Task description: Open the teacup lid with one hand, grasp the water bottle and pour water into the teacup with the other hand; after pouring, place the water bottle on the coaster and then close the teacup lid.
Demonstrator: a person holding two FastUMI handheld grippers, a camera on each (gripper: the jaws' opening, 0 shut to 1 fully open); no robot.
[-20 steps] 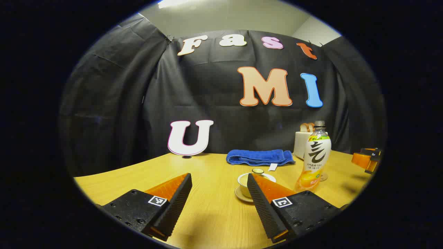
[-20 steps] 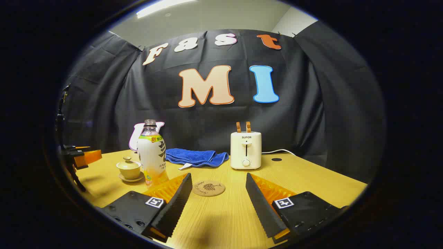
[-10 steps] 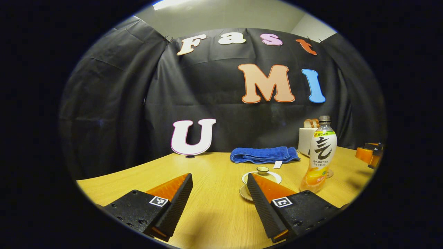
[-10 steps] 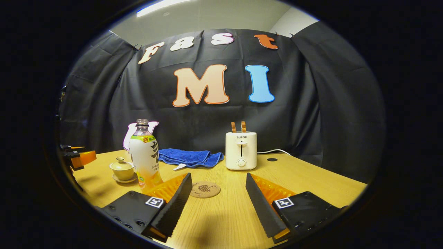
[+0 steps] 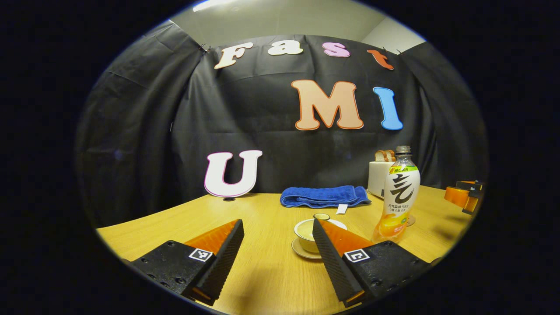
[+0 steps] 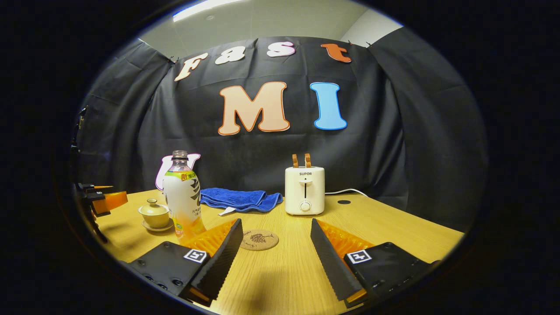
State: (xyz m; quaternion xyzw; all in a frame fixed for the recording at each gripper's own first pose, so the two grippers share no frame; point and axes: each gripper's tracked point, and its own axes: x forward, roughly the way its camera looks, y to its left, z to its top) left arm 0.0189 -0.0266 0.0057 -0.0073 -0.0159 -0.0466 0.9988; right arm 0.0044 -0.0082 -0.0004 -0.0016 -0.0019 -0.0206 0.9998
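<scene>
Both grippers hang over the worktop [image 6: 393,223] with fingers spread wide, holding nothing. Bare wood lies ahead of the left gripper [image 5: 275,245] out to the far edge. One lidded teacup [image 5: 308,229] sits just beside one upright bottle [image 5: 398,194]. The right gripper [image 6: 275,245] faces one coaster [image 6: 259,239], one toaster [image 6: 305,190] and one towel [image 6: 240,199].

Left gripper [image 5: 276,258] open (empty), lidded teacup [image 5: 306,229] ahead.

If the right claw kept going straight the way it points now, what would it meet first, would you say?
Probably the coaster, lying on the table just ahead between the open right claw fingers; beyond it stands the toaster. Depth is hard to judge.
</scene>
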